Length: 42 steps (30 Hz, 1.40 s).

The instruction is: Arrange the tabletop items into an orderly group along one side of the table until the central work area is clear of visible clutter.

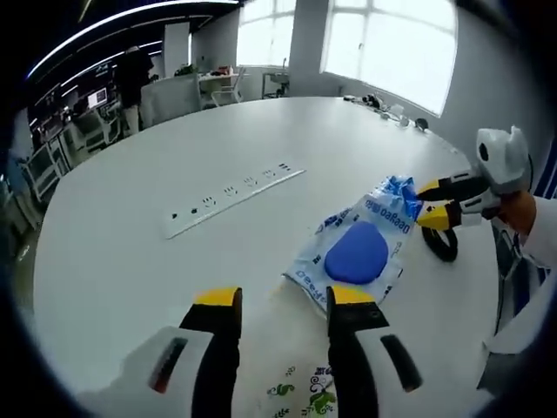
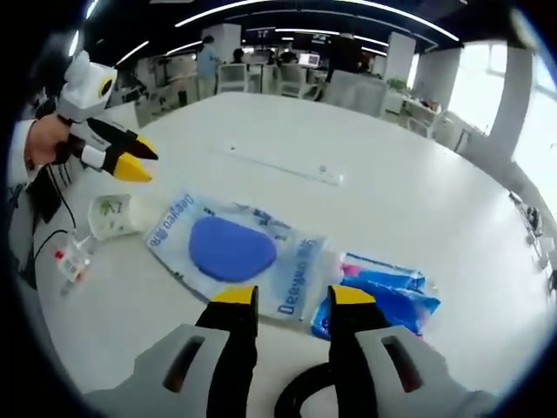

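A clear printed bag holding a blue oval pad (image 1: 357, 252) (image 2: 231, 248) lies flat on the white table (image 1: 174, 139). Beside it lies a crumpled blue packet (image 1: 399, 193) (image 2: 383, 296). My left gripper (image 1: 285, 300) stands open just short of the bag's near edge, with nothing between its jaws; in the right gripper view it (image 2: 132, 158) hovers at the upper left, held by a hand. My right gripper (image 2: 293, 296) is open above the bag's edge and the blue packet, and shows (image 1: 432, 202) at the right in the left gripper view.
A long white power strip (image 1: 233, 196) (image 2: 278, 164) lies across the middle of the table. A black ring (image 1: 441, 244) (image 2: 300, 392) sits under the right gripper. A small green-printed packet (image 1: 300, 396) (image 2: 113, 216) and a small tube (image 2: 70, 261) lie near the left gripper. Office desks stand beyond.
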Each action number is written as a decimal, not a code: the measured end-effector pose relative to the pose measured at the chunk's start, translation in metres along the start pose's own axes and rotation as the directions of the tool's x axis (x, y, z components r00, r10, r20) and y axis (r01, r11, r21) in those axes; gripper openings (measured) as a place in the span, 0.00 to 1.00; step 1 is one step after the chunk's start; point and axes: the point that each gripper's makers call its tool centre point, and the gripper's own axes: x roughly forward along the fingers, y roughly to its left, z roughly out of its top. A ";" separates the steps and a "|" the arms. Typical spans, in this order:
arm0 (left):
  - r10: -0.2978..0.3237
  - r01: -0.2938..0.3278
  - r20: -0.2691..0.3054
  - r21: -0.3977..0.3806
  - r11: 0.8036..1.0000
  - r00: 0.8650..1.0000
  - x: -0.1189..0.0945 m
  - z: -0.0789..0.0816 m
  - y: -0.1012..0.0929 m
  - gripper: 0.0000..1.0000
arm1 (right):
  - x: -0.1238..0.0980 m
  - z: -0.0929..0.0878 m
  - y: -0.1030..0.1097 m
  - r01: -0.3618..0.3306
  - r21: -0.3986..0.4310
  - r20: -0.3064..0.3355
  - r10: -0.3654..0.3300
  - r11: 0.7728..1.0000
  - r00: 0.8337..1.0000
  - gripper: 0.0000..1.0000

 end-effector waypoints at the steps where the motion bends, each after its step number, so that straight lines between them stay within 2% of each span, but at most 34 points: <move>1: 0.003 -0.003 0.005 -0.001 1.000 1.000 -0.002 0.001 0.001 0.42 | -0.001 0.002 0.001 0.000 0.000 0.002 0.000 1.000 1.000 0.33; 10: 0.026 -0.024 0.052 -0.029 0.999 0.998 -0.020 0.012 0.008 0.51 | -0.008 0.021 0.007 -0.009 0.006 0.034 0.008 1.000 0.999 0.39; 32: 0.084 -0.076 0.126 -0.073 0.994 0.988 -0.071 0.016 0.025 0.59 | -0.021 0.066 0.032 -0.037 -0.025 0.104 0.039 0.999 0.994 0.53; 42: 0.120 -0.104 0.165 -0.102 0.989 0.979 -0.103 0.014 0.035 0.61 | -0.023 0.086 0.060 -0.067 -0.078 0.121 0.077 0.995 0.990 0.56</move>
